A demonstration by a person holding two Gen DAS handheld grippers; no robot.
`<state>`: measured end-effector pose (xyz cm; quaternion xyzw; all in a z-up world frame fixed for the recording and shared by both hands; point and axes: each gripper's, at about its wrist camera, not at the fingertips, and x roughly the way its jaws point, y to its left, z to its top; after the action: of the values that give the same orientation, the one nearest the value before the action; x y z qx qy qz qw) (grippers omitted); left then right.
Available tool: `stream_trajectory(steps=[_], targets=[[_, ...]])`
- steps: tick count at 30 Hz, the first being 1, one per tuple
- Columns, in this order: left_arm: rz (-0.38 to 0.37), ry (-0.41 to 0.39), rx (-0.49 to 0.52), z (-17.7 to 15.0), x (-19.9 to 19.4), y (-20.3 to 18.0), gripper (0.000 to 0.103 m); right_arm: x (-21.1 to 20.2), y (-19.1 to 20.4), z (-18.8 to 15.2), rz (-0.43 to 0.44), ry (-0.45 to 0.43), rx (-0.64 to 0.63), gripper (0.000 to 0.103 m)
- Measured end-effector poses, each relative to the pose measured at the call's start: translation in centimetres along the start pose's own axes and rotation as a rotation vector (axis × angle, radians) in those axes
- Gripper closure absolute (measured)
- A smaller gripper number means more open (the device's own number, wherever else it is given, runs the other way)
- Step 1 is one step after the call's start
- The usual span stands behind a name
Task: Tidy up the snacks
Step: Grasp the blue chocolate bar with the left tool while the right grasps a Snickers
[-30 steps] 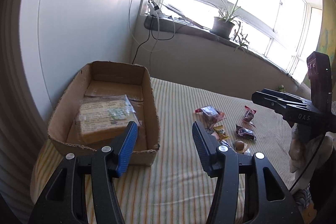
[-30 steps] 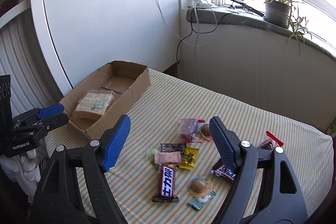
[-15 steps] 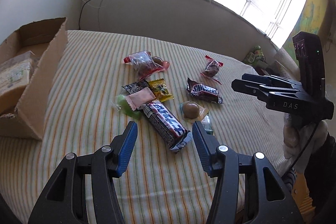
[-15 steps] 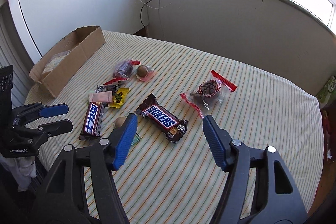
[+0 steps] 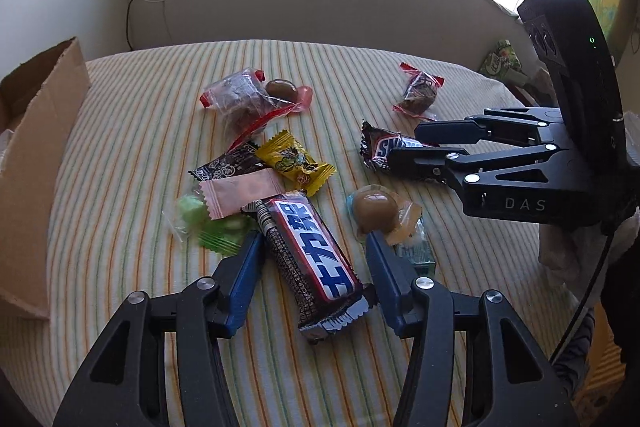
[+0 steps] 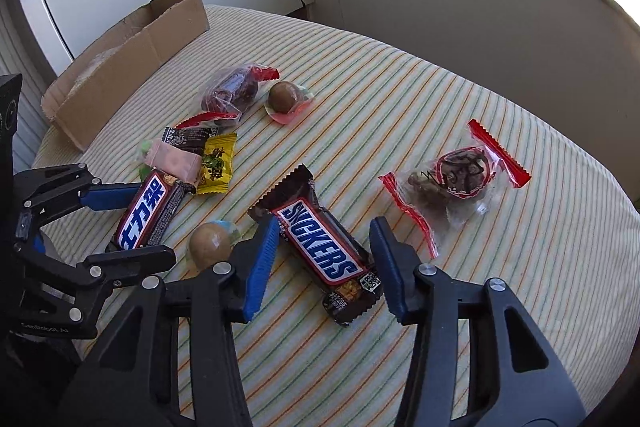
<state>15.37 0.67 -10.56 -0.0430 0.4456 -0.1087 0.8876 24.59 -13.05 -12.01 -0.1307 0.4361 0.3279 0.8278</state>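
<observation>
Several wrapped snacks lie on a striped cloth. My left gripper (image 5: 312, 247) is open, its blue pads on either side of a Snickers bar with Chinese lettering (image 5: 310, 259), also in the right wrist view (image 6: 146, 211). My right gripper (image 6: 324, 239) is open around a second Snickers bar (image 6: 320, 247), partly hidden behind its fingers in the left wrist view (image 5: 384, 147). A cardboard box (image 6: 132, 55) with one packet inside stands at the left (image 5: 36, 155). Neither gripper holds anything.
Around the bars lie a yellow candy (image 5: 296, 161), a pink wafer (image 5: 240, 193), a green sweet (image 5: 192, 211), two round chocolates (image 5: 374, 209) (image 6: 284, 97) and two red-edged bags (image 6: 460, 175) (image 6: 232, 93). A wall with a cable is behind.
Both grippers have swung from the box to the snack pile and lowered. The left now straddles the Chinese-lettered bar, the right straddles the other Snickers bar.
</observation>
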Motion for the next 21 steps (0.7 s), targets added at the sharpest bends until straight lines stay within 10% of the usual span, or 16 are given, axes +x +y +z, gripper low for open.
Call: stream_trajectory(steps=[3,21], targets=[[0.014,0.003,0.005,0.3,0.3,0.4,0.076,0.0,-0.1,0.0,0.008,0.005,0.006,0.060],[-0.015,-0.123,0.002,0.1,-5.1,1.4,0.076,-2.6,0.8,-0.3,-0.062,-0.007,0.003,0.073]])
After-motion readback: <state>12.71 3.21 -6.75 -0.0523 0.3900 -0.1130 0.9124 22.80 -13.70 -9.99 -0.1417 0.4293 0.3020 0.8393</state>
